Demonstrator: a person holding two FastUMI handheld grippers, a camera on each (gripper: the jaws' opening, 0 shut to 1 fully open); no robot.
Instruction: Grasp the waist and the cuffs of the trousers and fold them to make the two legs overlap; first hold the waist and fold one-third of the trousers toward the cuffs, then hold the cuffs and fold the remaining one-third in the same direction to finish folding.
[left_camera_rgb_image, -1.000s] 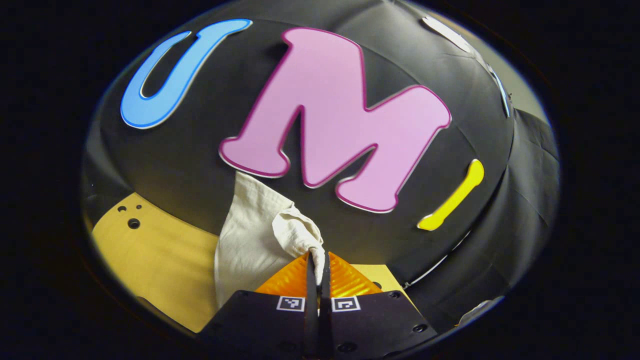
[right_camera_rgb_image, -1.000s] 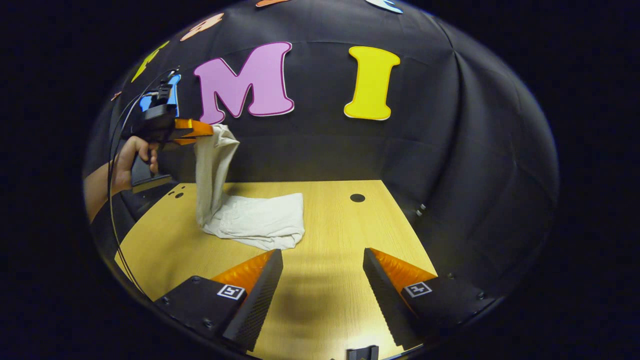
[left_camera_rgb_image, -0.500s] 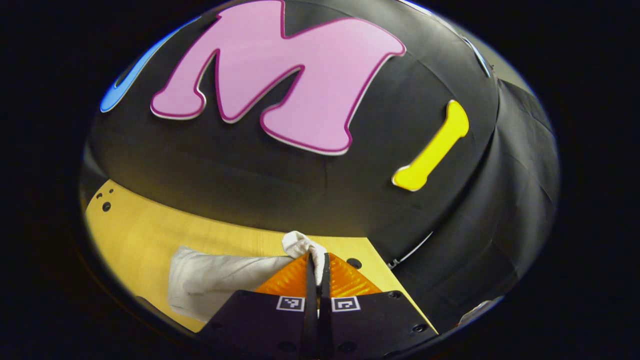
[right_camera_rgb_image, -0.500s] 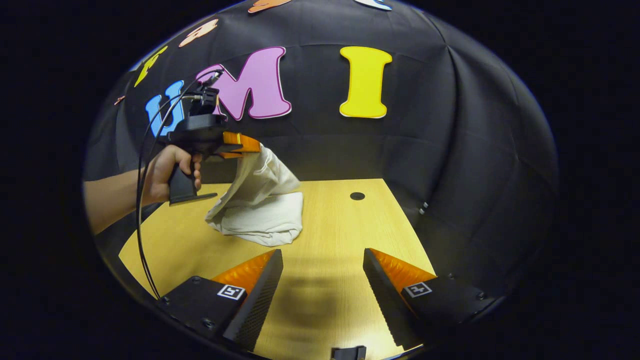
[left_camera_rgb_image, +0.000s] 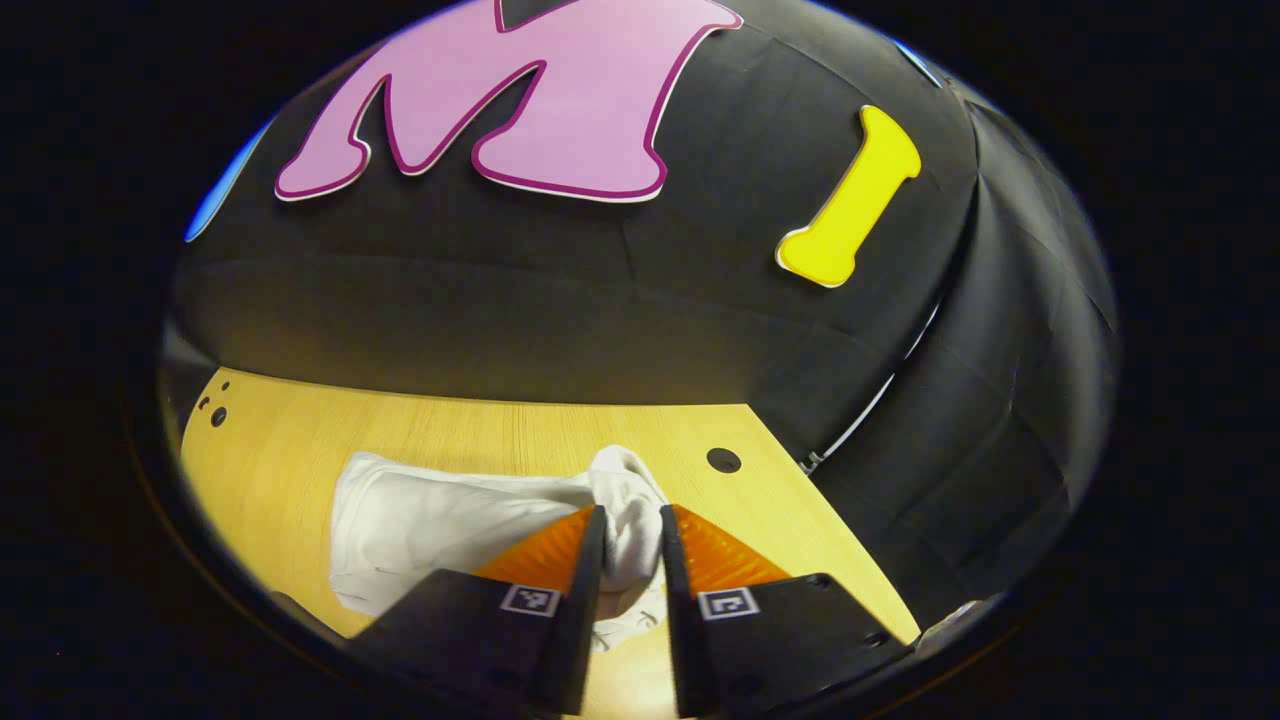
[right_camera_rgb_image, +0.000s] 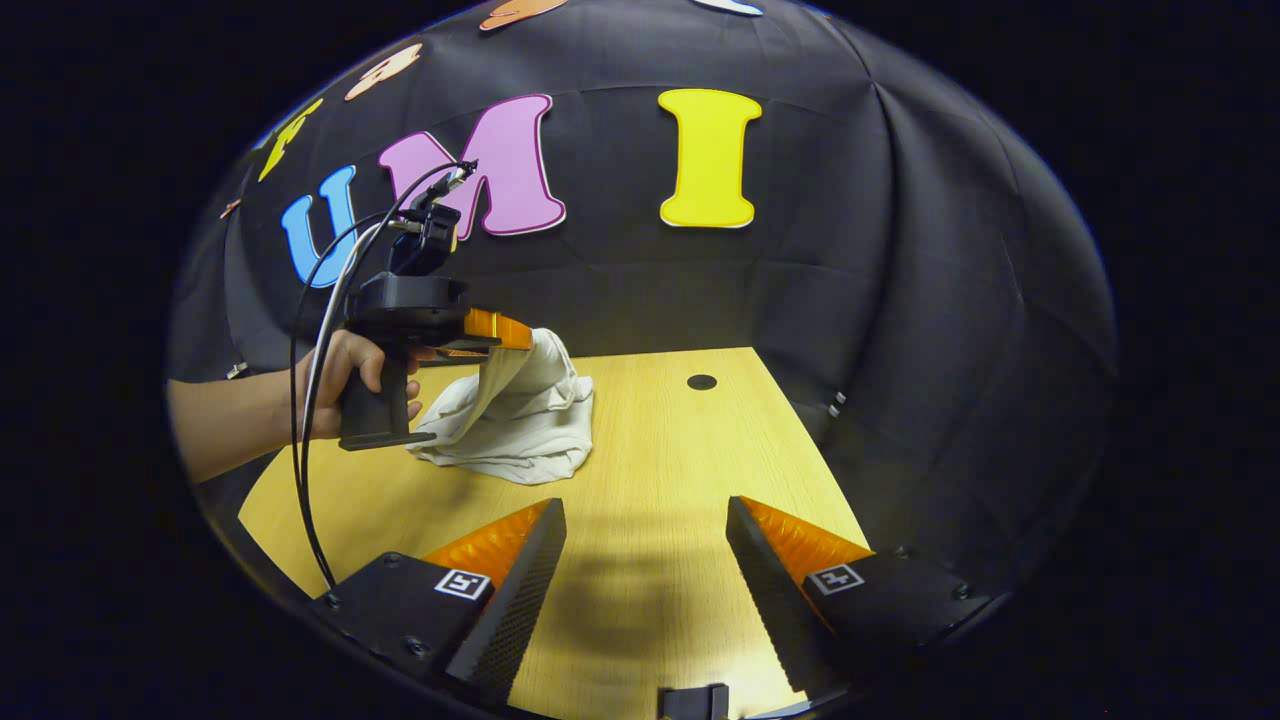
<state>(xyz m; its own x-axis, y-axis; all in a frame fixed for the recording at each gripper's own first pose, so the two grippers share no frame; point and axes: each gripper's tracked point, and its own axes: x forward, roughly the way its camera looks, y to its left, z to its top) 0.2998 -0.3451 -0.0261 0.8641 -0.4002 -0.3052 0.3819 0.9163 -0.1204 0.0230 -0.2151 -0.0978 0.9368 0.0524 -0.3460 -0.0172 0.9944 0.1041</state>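
Wooden table (right_camera_rgb_image: 660, 470): the cream trousers (right_camera_rgb_image: 520, 425) lie bunched at its far left, about 10 o'clock from the right gripper (right_camera_rgb_image: 645, 560), long axis not readable. Right gripper: fingers spread wide, holding nothing, over bare tabletop. Left gripper (left_camera_rgb_image: 630, 545): jaws a little apart with a fold of trousers (left_camera_rgb_image: 440, 520) between; actual pinch cannot be told. A hand (right_camera_rgb_image: 345, 385) holds its handle.

trousers (right_camera_rgb_image: 520, 425) | cream, folded bundle | on table, one end lifted
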